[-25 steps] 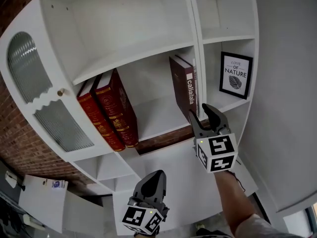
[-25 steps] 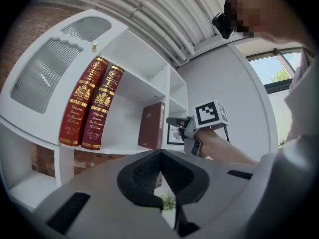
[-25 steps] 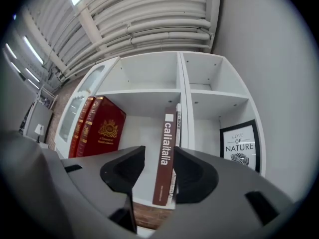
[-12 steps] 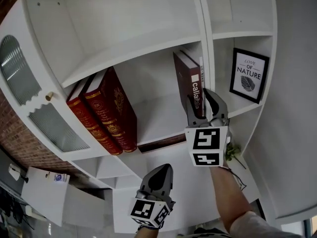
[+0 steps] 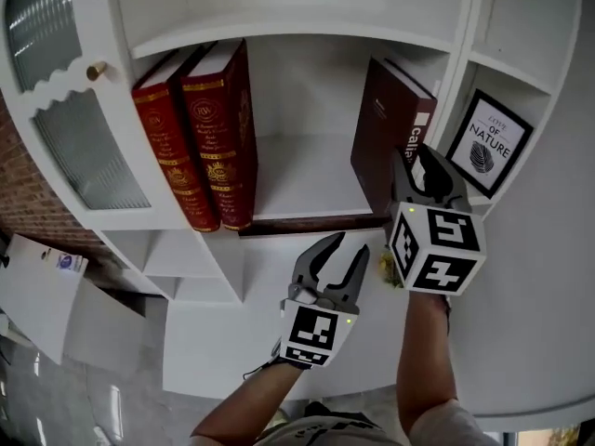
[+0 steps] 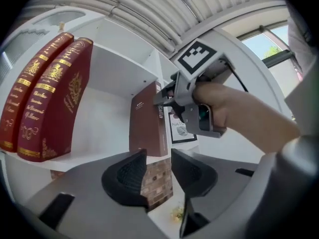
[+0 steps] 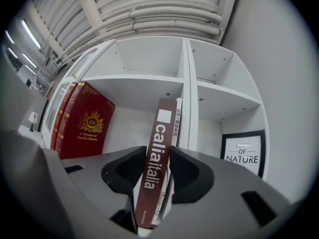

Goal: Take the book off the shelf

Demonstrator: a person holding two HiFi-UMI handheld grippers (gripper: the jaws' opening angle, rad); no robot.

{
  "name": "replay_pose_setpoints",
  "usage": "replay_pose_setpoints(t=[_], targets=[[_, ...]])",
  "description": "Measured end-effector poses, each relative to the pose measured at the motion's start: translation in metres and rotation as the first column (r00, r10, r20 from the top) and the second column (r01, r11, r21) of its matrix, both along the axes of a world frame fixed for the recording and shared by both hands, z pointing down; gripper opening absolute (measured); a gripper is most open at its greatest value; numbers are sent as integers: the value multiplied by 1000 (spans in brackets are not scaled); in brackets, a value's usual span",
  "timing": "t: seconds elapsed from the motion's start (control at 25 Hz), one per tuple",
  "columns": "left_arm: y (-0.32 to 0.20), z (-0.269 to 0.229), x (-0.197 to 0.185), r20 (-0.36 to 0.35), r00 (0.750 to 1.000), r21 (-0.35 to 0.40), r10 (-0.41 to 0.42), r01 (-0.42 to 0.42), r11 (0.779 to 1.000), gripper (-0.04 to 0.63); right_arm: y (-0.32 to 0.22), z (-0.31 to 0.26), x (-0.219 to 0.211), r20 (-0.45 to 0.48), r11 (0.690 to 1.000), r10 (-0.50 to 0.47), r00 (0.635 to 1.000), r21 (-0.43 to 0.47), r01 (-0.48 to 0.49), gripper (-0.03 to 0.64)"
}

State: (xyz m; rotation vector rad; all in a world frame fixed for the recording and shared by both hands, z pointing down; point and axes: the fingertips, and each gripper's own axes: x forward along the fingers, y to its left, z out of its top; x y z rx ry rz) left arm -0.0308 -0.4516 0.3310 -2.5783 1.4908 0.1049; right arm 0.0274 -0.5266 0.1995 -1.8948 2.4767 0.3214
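A brown book point(image 5: 381, 128) stands at the right end of the white shelf point(image 5: 297, 170), its spine point(image 7: 159, 133) facing out. My right gripper point(image 5: 420, 161) has one jaw on each side of that spine and the jaws are closing, their pads touching it in the right gripper view point(image 7: 158, 158). A thin white book point(image 7: 177, 118) stands just right of the brown one. My left gripper point(image 5: 342, 249) hangs below the shelf edge, left of the right gripper. Its jaws are opening with nothing between them point(image 6: 158, 161). The left gripper view also shows the brown book point(image 6: 144, 118).
Two red gilt books point(image 5: 200, 128) lean at the shelf's left end. A framed print point(image 5: 488, 142) stands in the narrow compartment to the right, past a white upright. A glazed cabinet door point(image 5: 65, 91) with a knob is at the left. A brick strip point(image 5: 307, 226) runs under the shelf.
My right gripper has moved up to the brown book and closed round its spine. The left gripper has risen toward the shelf and its jaws have gone from shut to apart.
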Motion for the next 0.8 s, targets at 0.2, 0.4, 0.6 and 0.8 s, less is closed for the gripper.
replay_pose_setpoints(t=[0.2,0.4,0.6,0.8], targets=[[-17,-4,23,16,1000,55,-21,20,998,198,12,1,3,30,998,-35,999,-43,36,149],[-33,-2,41,37,999,95,-37,33,995,230,20,1,-2,44,993,-98,994,-63,101,146],[-43,-7,50,23,998,123,-66,63,990,230,20,3,-4,28,979,-184,983,-88,185,189],[-54,-13,56,27,994,136,-109,104,985,231,5,0,-5,-1,975,-199,980,-102,197,209]])
